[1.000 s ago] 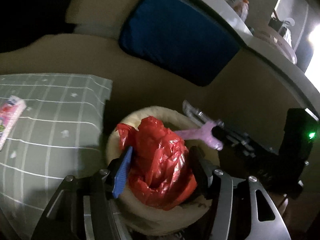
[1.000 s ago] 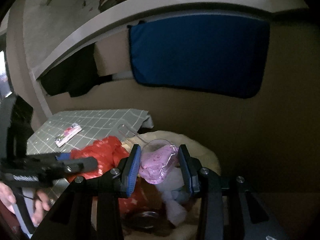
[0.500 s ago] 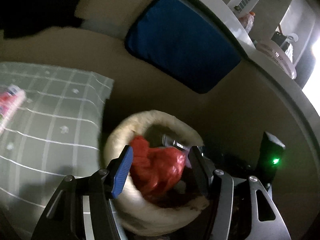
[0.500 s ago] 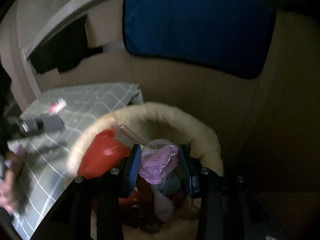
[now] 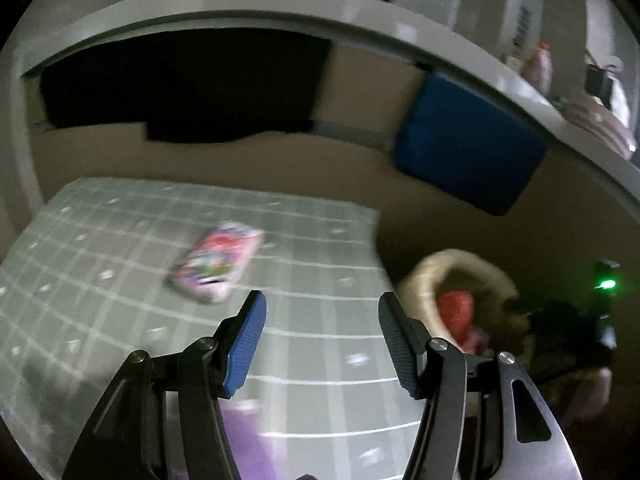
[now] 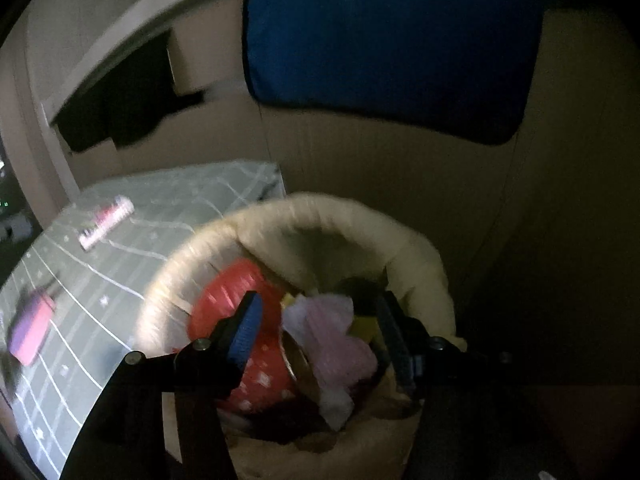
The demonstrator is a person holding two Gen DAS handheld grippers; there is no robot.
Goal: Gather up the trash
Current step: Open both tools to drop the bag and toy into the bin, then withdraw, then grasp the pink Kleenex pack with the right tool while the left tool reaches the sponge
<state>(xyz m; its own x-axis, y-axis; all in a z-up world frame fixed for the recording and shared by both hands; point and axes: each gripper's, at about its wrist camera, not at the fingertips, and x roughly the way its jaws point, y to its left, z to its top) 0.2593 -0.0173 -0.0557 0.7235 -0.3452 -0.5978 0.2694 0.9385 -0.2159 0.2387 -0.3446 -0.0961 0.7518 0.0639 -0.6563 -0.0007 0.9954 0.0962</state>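
Both tongs spread, empty: left tongs [image 5: 320,340] over checked cloth [image 5: 120,248], right tongs [image 6: 320,332] above cream basket [image 6: 320,216] holding red bag [image 6: 232,296], pink wrapper [image 6: 336,340]

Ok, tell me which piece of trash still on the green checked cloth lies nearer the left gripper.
The pink printed wrapper, just ahead of the open left gripper; the flat purple packet lies lower, under it.

A pink printed wrapper [image 5: 216,266] lies flat on the green checked cloth. Beside the cloth's edge stands a cream fabric bin [image 6: 340,224], open-topped, holding a crumpled red plastic bag [image 6: 232,300], pink packaging [image 6: 340,340] and other blurred scraps.
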